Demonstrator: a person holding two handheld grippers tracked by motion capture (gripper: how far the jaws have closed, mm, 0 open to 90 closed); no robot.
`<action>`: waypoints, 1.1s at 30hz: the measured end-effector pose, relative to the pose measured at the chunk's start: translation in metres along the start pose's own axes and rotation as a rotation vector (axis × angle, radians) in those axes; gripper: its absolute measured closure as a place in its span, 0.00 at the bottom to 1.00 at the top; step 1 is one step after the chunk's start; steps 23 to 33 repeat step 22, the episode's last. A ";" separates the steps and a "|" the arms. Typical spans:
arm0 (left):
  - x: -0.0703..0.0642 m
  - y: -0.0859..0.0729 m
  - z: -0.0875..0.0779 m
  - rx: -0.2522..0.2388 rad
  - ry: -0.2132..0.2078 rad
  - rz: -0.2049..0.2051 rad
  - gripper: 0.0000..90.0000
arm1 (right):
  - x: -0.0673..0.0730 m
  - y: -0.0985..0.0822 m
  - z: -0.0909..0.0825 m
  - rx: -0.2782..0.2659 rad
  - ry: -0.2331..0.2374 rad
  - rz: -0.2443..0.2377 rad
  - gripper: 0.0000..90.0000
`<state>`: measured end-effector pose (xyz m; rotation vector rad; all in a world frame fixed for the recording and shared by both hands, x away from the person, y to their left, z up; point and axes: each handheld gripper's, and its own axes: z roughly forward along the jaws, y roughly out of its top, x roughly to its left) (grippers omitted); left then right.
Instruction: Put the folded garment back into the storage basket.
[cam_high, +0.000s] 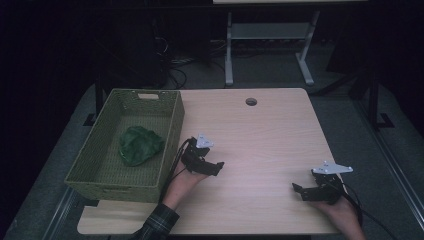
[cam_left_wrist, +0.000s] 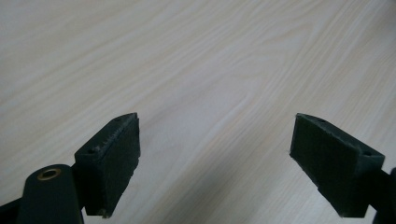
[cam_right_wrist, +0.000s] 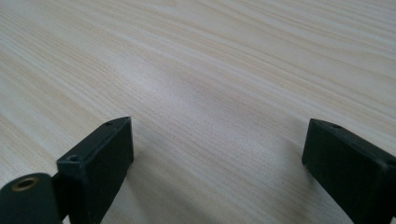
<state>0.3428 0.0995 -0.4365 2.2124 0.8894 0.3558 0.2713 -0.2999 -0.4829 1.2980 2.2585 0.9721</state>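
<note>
Both jaws wide and empty: left gripper (cam_high: 216, 166) centre frame beside basket (cam_high: 172, 131), right gripper (cam_high: 298, 190) lower right. Green cloth (cam_high: 139, 145) already in, so best kept low over bare tabletop (cam_high: 265, 135).

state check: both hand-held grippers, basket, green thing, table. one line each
left hand-held gripper: open, holding nothing, over bare table beside the basket
right hand-held gripper: open, holding nothing, over bare table
basket: upright at the table's left edge
green crumpled thing: lying inside the basket
table: bare wood ahead of both grippers
</note>
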 end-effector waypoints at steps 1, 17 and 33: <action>-0.001 -0.003 0.002 0.000 0.002 -0.005 0.17 | 0.000 0.000 0.000 0.000 0.000 0.000 0.09; -0.003 -0.034 0.023 0.000 0.005 0.023 0.14 | 0.000 0.000 0.000 0.000 0.000 0.002 0.09; -0.002 -0.036 0.023 -0.022 0.001 0.026 0.14 | 0.000 0.000 0.000 0.000 0.000 0.002 0.09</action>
